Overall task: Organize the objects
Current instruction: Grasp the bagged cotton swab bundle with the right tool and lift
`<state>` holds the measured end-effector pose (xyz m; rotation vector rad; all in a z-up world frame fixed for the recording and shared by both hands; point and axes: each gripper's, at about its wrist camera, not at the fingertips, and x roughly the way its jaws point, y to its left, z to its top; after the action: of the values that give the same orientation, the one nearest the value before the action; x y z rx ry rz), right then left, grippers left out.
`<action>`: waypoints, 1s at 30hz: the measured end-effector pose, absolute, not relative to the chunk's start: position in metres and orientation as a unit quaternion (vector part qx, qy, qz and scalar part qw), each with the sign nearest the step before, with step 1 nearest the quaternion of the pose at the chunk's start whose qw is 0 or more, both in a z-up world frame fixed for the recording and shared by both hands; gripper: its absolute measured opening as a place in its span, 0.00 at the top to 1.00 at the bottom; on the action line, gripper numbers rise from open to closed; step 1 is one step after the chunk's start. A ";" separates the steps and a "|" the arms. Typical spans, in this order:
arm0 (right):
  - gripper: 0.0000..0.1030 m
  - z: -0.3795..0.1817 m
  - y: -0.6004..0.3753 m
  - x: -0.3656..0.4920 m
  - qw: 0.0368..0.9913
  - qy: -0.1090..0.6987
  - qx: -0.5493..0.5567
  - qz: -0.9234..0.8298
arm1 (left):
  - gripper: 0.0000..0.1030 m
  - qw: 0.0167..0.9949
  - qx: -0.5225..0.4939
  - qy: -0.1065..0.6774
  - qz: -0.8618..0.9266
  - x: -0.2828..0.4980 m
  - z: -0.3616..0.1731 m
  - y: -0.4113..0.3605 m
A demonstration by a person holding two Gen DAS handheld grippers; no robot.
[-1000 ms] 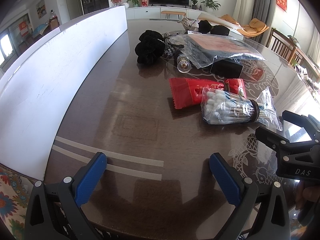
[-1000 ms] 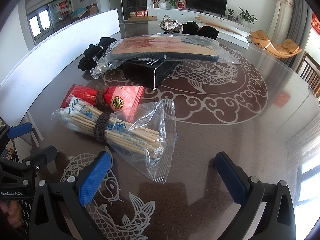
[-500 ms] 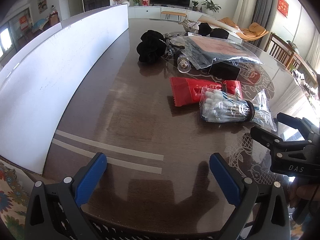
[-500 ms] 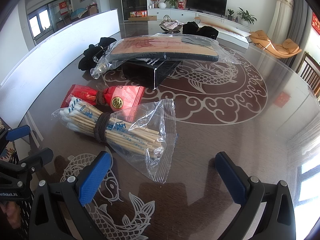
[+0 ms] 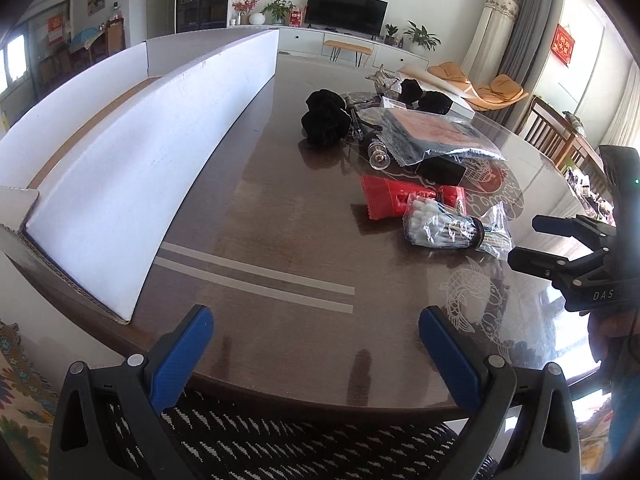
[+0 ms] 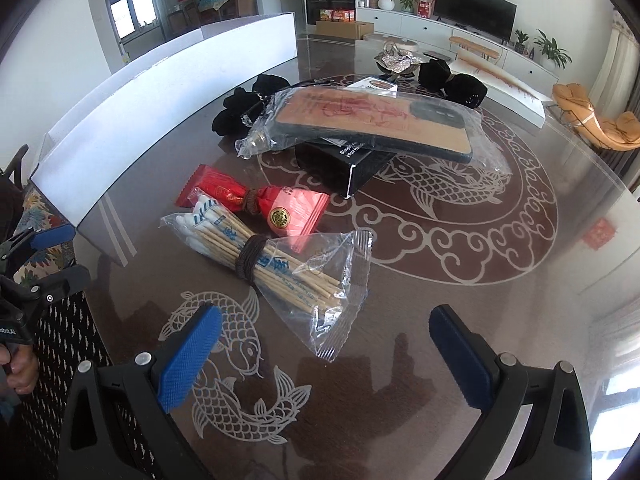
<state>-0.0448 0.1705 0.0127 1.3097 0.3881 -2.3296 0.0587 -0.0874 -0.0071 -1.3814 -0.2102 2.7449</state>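
The bagged cotton swabs (image 6: 256,256) lie on the counter (image 6: 460,312) at twelve o'clock of the empty, wide-open right hand-held gripper (image 6: 324,354) (left hand-held gripper (image 5: 316,346) likewise spread), probably light, crinkly and slippery, best pinched at the dark band.

Black television (image 5: 347,11) at top centre, potted plants (image 5: 421,37) beside it, orange lounge chair (image 6: 600,123) at right, red wall hanging (image 5: 564,45) upper right

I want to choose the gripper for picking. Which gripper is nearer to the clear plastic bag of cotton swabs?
Right. The right gripper is just before the clear plastic bag of cotton swabs; the left gripper is farther back, off to its left.
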 end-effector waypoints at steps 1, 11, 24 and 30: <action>0.00 0.017 0.165 -0.046 0.239 0.146 0.467 -0.839 | 0.00 0.033 -0.450 -0.068 0.890 0.057 -0.007 -0.085; 0.08 0.000 0.093 -0.055 0.385 0.310 0.459 -0.738 | 0.00 0.041 -0.444 -0.038 0.894 0.059 0.005 -0.064; 0.63 -0.014 0.104 -0.040 0.384 0.270 0.508 -0.723 | 0.00 0.046 -0.443 -0.050 0.894 0.056 0.001 -0.067; 0.67 -0.016 0.144 -0.032 0.346 0.193 0.525 -0.753 | 0.00 0.046 -0.445 -0.060 0.892 0.054 -0.001 -0.070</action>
<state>-0.0322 0.1435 -0.0155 1.3637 0.5001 -1.9548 0.0537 -0.0703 -0.0006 -1.3581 -0.1841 2.7233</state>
